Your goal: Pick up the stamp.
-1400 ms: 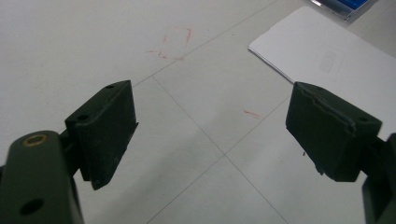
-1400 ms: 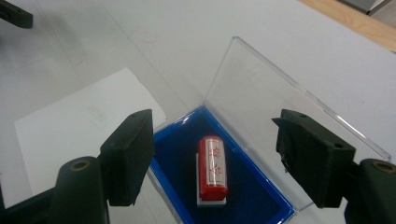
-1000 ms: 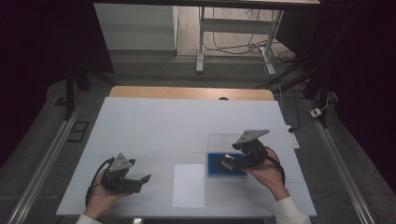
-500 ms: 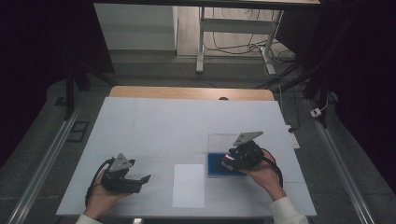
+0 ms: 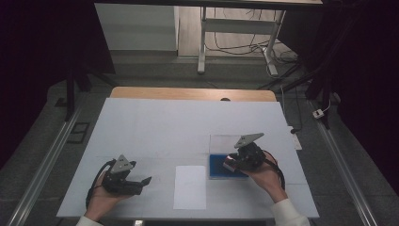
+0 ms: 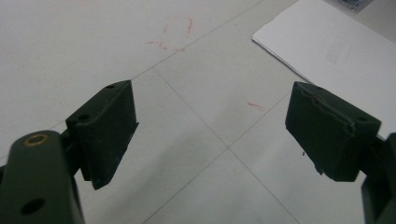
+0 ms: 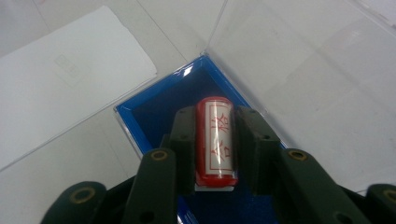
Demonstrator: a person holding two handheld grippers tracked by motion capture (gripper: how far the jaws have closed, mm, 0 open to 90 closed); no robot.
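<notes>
At a white-covered table (image 5: 155, 127), a person works two hand-held grippers; the right gripper (image 7: 214, 140) is clenched on a red seal stamp (image 7: 215, 140), held just above the blue-lined stamp box (image 7: 154, 105), whose clear lid (image 7: 317, 70) lies folded open behind it. The stamp's face, carved with characters inside a red frame, points up toward the gripper's camera. In the high view the right gripper (image 5: 231, 164) hangs over the near part of the box (image 5: 217, 165), with a sheet of white paper (image 5: 190, 187) lying just beside it, between the two hands. The left gripper (image 6: 210, 126) rests low over the bare table with its jaws spread wide and nothing between them; the high view shows it (image 5: 141, 181) near the paper's left edge. By the look of things, the step in hand is carrying the stamp between box and paper; a print would call for turning the carved face downward, lining it up over the faint box printed on the sheet (image 7: 67, 65), and pressing squarely. Whether the stamp touches the box lining cannot be told. Its lower end is hidden between the jaws, the characters are too small to read, and the faint print on the paper is hard to make out.
</notes>
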